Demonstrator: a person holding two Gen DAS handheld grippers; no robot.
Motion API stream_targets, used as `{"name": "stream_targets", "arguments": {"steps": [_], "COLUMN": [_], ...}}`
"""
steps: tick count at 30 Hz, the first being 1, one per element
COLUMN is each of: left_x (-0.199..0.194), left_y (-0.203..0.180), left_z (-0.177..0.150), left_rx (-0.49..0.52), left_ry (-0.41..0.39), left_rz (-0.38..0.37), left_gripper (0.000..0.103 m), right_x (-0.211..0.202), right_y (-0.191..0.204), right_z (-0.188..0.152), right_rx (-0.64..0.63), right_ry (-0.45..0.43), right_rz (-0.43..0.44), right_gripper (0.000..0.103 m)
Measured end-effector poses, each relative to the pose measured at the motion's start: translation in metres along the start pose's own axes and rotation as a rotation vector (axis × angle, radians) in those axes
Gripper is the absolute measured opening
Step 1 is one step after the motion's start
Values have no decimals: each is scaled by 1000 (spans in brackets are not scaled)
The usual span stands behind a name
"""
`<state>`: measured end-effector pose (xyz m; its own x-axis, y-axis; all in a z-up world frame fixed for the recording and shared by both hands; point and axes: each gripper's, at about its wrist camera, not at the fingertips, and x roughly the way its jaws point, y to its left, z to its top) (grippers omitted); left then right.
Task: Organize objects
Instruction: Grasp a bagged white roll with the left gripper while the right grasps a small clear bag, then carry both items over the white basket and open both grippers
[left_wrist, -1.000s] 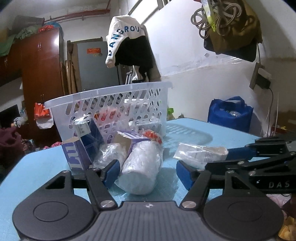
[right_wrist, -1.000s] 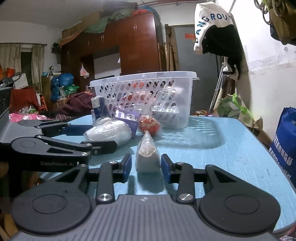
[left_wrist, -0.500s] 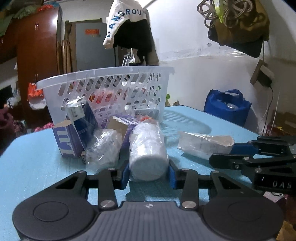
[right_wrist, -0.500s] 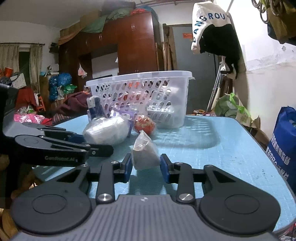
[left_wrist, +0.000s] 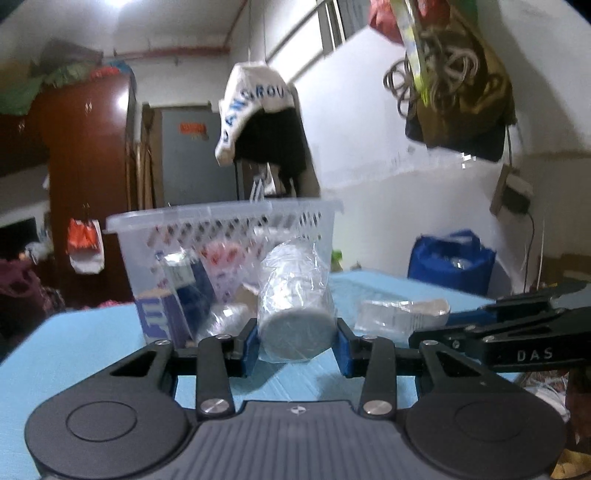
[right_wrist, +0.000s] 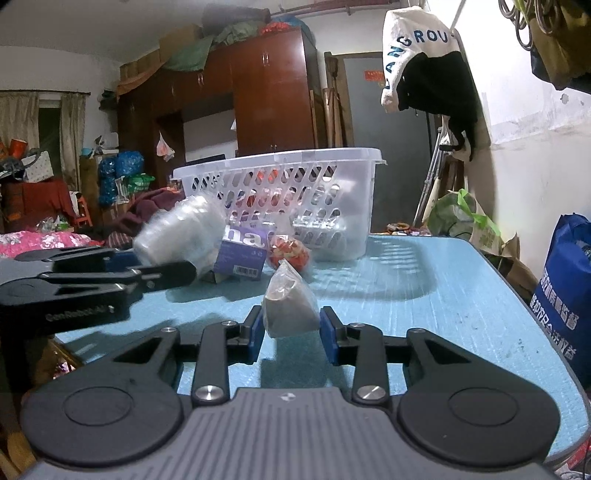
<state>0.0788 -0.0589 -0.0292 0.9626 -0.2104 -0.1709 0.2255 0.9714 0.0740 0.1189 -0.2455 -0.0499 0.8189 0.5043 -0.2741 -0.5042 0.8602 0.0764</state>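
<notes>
the left gripper (left_wrist: 297, 341) had its blue pads clamped on a plastic-wrapped roll (left_wrist: 295, 301), the flat end facing back toward the hand and the long axis running straight away, toward twelve o'clock, tipped a little upward. dead ahead along that same line stood the white basket (left_wrist: 225, 216) on the blue table (left_wrist: 85, 343), so the roll pointed nose-first at the basket wall, and to my eye it would have to rise over the rim before going in. the roll looked lifted off the table, though the blur made that hard to swear to. the right gripper (right_wrist: 291, 328) sat with its pads on either side of a small clear bag (right_wrist: 290, 302) of grey stuff, touching or very nearly; i could not tell whether it truly gripped. from that side the basket lay at about twelve o'clock, further off, with a purple box (right_wrist: 242, 254) and a red packet (right_wrist: 290, 253) between. the left hand looked the nearer to the basket.
</notes>
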Motion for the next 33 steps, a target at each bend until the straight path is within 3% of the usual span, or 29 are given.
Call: {"name": "stream_targets", "arguments": {"steps": [12,19,22,25,30,32,33], "left_x": [-21,1,30,68,123,139,144], "left_y": [23,54,62,69,89,92,92], "left_z": [11,80,118,147,159,153,151], "left_rx": [-35,-65,-53,-17,-38,-38,-28], "left_ry": [-109,-147,-111,-50,98,145,161], "left_rz": [19,-4,-7,39,67,86,106], "left_gripper": [45,45,45,45,46,55,65], "right_x": [-10,-2,34,85,143,154,154], "right_y": [1,3,6,2,-8,-9,-9], "right_z": [12,94,140,177,191,189,187], "right_rx": [5,-25,-61,-63,-45,-35,-36], "right_ry": [-53,-202,-188,-80,62,89,95], "right_rz": [12,32,14,-12,-30,-28,-26], "right_gripper": [36,36,36,36,37,39,48]}}
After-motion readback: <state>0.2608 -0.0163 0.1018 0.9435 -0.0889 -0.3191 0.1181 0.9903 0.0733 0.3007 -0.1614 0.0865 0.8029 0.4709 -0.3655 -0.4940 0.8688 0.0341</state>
